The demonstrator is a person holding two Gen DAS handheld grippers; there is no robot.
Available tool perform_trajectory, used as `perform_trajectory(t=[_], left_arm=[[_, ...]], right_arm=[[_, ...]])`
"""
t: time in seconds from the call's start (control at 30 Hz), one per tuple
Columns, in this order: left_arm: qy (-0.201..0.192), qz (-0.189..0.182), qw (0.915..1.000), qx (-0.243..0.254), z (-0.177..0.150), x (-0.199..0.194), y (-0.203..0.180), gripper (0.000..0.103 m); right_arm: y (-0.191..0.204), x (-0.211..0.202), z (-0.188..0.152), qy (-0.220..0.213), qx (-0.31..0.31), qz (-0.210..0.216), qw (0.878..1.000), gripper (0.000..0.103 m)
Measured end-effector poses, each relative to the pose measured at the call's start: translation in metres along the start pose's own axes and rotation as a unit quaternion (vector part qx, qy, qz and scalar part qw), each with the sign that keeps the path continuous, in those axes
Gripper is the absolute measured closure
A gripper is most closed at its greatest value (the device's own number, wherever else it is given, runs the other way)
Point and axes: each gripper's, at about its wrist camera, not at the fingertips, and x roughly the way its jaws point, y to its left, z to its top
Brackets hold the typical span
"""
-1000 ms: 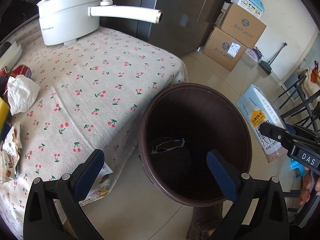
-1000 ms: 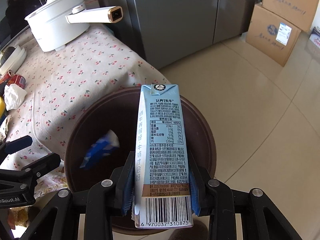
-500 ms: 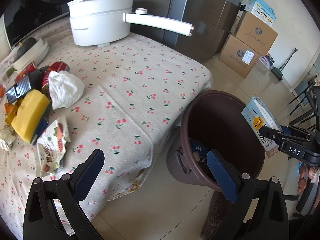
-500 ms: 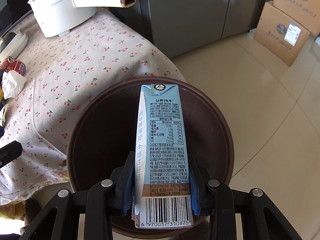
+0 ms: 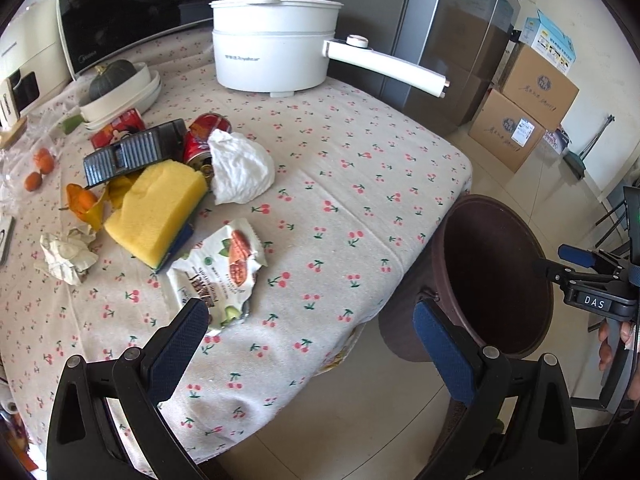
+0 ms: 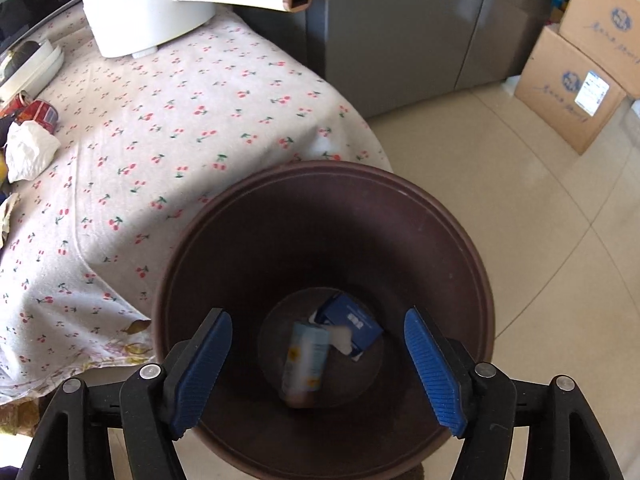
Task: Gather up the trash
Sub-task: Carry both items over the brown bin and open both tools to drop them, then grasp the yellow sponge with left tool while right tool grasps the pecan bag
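Opening right tongs [image 6: 318, 368], carton [image 6: 305, 362] in bin [image 6: 192, 256]

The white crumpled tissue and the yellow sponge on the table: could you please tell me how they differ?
The white crumpled tissue is a soft, wrinkled, rounded wad, while the yellow sponge is a thick, flat-faced block with a dark blue underlayer. The sponge looks larger than the tissue. The tissue leans on a red can; the sponge does not. Both lie on the cherry-print tablecloth.

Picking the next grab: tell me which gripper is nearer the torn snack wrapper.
Left. The left gripper hangs just above the snack wrapper; the right gripper, jaws opening and empty, is over the trash bin.
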Motion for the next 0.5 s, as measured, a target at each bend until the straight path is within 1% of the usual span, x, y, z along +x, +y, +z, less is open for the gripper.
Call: perform_trajectory(t=[0.03, 0.1, 0.2, 0.3, 0.5], left_arm=[[0.000, 0.002, 1.0000, -0.004, -0.001, -0.001, 0.005, 0.000], [0.001, 0.007, 0.9999, -0.011, -0.003, -0.004, 0.016, 0.000], [0.001, 0.015, 0.9997, -0.020, -0.006, -0.007, 0.032, 0.000], [0.002, 0.023, 0.9993, -0.030, -0.010, -0.011, 0.048, 0.000], [0.003, 0.038, 0.9979, -0.053, -0.016, -0.018, 0.081, 0.000]], right_arm=[[0.004, 0.000, 0.001, 0.000, -0.004, 0.001, 1.000, 0.025], [0.014, 0.001, 0.004, -0.001, -0.010, 0.005, 1.000, 0.015], [0.029, 0.000, 0.007, -0.006, -0.024, 0.008, 1.000, 0.005], [0.047, -0.001, 0.010, -0.010, -0.043, 0.010, 0.999, 0.002], [0.078, -0.002, 0.015, -0.012, -0.063, 0.026, 0.998, 0.001]])
